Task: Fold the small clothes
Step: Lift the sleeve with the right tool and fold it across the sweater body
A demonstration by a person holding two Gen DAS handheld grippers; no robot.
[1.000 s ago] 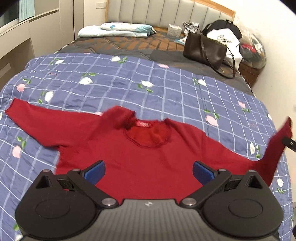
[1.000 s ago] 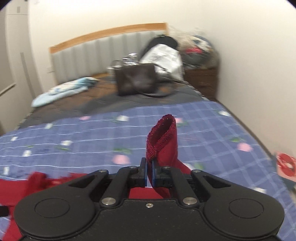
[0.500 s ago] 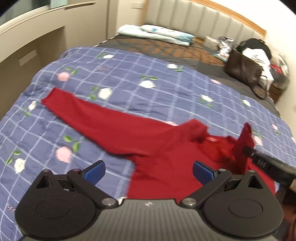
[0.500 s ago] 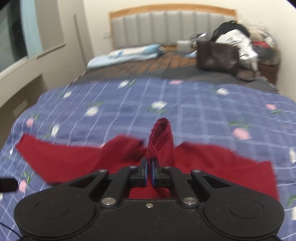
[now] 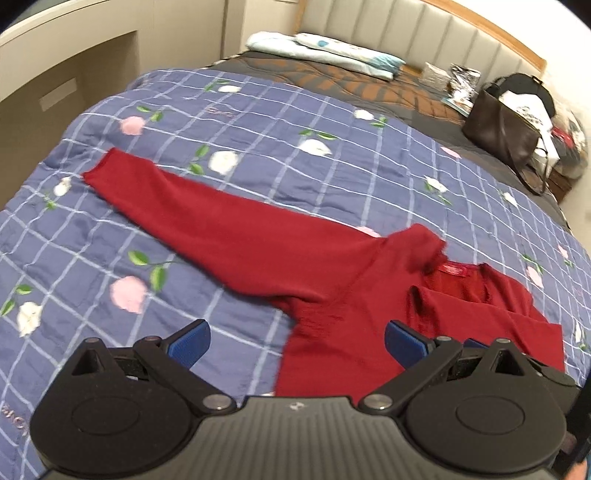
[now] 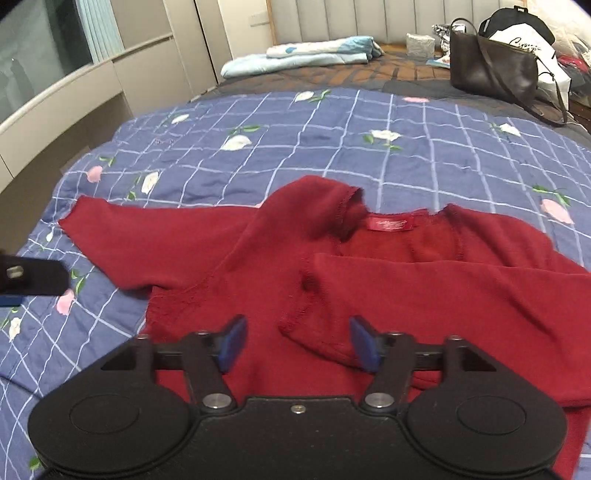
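A dark red knit sweater (image 6: 369, 273) lies on the blue checked floral quilt (image 6: 332, 140). Its right sleeve (image 6: 424, 291) is folded across the chest, with the cuff lying just in front of my right gripper (image 6: 297, 343), which is open and holds nothing. The left sleeve (image 5: 207, 221) stretches out flat toward the quilt's left side. My left gripper (image 5: 295, 341) hovers open over the sweater's lower left edge (image 5: 332, 354), empty. A red neck label (image 6: 388, 224) shows at the collar.
A dark brown handbag (image 6: 491, 70) and white bags (image 6: 532, 48) sit at the far right of the bed. Folded light blue bedding (image 6: 303, 55) lies by the grey padded headboard (image 6: 351, 14). Beige cabinets (image 5: 55, 85) line the left side.
My right gripper opened and let go of the right sleeve cuff, which now lies folded across the chest. The left gripper's view swung toward the outstretched left sleeve.
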